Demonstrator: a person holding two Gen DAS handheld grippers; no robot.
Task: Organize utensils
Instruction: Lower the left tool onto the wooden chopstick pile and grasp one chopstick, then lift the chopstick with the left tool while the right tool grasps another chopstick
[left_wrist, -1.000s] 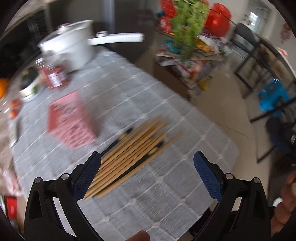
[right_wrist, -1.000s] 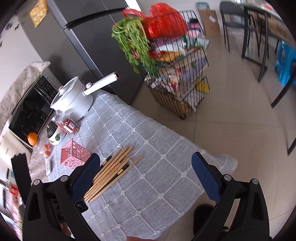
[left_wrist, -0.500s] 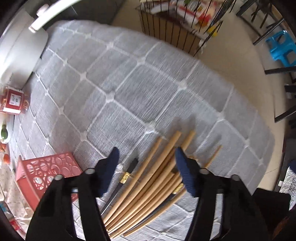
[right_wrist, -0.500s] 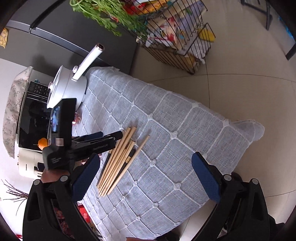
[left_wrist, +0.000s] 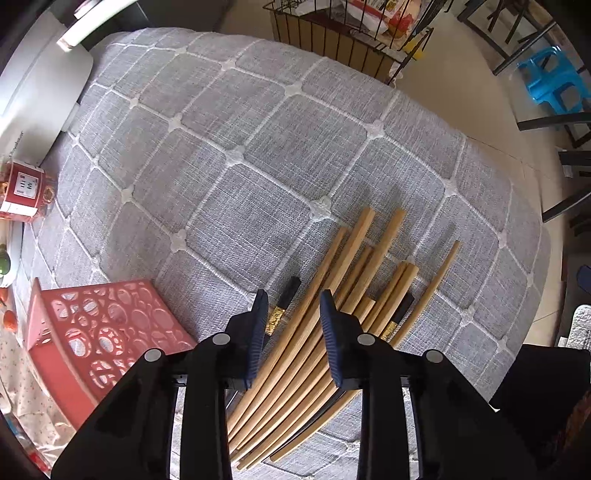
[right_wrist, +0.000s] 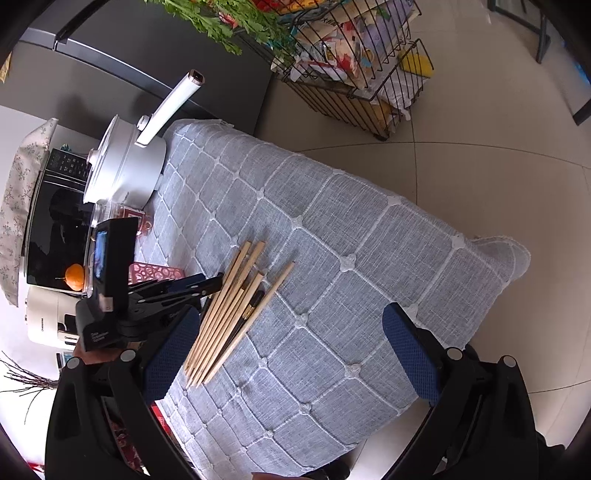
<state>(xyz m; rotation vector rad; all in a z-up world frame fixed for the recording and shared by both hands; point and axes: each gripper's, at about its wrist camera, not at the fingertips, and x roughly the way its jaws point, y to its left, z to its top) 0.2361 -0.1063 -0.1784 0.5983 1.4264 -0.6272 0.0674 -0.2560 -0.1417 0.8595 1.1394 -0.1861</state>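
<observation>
My left gripper has narrowed around several light wooden chopsticks, contact unclear; my right gripper gapes above grey checked tablecloth.

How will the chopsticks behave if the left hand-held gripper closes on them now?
The chopsticks look thin, stiff and probably light. They lie loose and fanned, so the left hand-held gripper, straddling only a few, would likely leave the rest behind. Smooth sticks may slide or pivot between the pads.

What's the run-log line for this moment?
left gripper: closing around chopsticks | right gripper: open, held above tablecloth | red holder: beside chopsticks
</observation>
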